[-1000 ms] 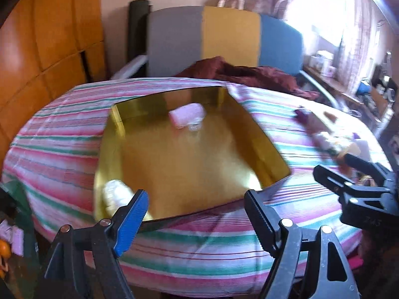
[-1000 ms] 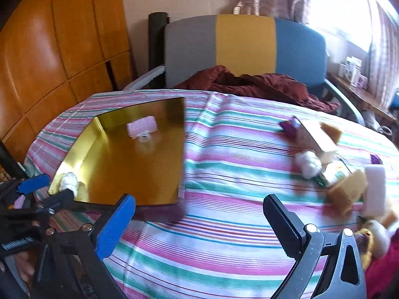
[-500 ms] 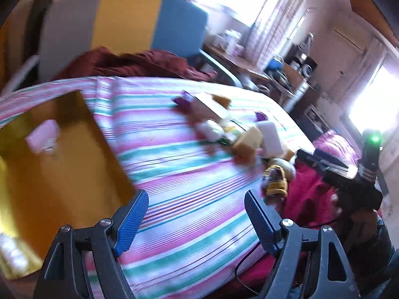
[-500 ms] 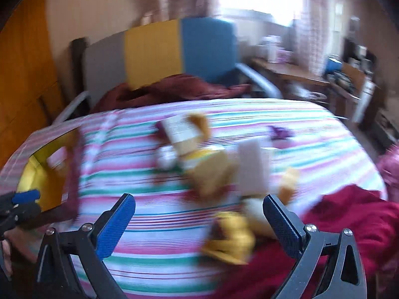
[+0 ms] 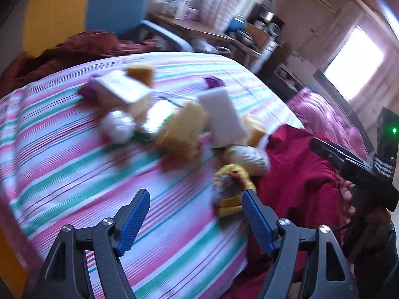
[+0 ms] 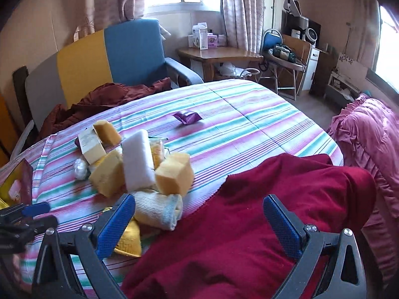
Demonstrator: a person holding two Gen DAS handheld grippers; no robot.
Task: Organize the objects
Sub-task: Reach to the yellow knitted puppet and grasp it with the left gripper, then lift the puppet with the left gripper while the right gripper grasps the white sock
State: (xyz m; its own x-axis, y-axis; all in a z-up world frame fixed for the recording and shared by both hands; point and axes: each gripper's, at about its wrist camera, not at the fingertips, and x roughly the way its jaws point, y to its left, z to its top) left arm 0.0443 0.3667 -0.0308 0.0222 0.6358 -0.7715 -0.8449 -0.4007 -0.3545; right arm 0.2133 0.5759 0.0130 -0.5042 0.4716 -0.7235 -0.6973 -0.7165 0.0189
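Both claws, left (image 5: 194, 214) and right (image 6: 198, 220), gape empty over the sponge pile (image 6: 139, 164) on the striped worktop (image 6: 249, 124). Picking comes next, probably the rolled cloth (image 6: 159, 210) nearest.

Both tongs are held out low, each spread wide with nothing between the blue pads. The left tongs (image 5: 195, 213) point forward and a little rightward; the right tongs (image 6: 199, 214) sit level, aimed ahead. The right tongs show at the right of the left view, gripped by a hand (image 5: 348, 199) whose fingers wrap the handle.
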